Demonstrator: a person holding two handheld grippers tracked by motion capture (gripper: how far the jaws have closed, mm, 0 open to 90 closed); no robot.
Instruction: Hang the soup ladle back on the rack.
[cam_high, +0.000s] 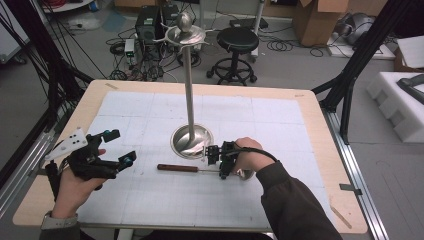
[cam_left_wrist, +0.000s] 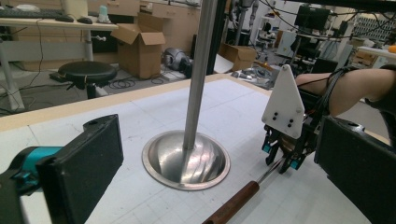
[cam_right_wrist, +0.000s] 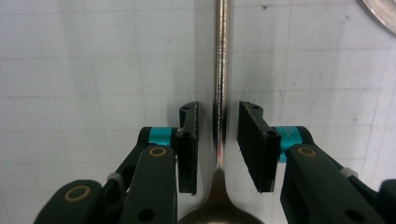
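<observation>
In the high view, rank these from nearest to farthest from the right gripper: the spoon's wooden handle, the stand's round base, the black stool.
From the right gripper:
1. Stand's round base, just behind it and to its left.
2. Wooden handle, farther left along the spoon; fairly close to call against the base.
3. Black stool, on the floor beyond the table.

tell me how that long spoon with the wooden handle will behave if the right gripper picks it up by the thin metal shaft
The spoon looks rigid, so it should lift without flexing. Its polished shaft is thin and smooth, so it may slip or twist between the right gripper's open jaws once shut. The wooden handle lies far from the grip, so that end would probably sag.
</observation>
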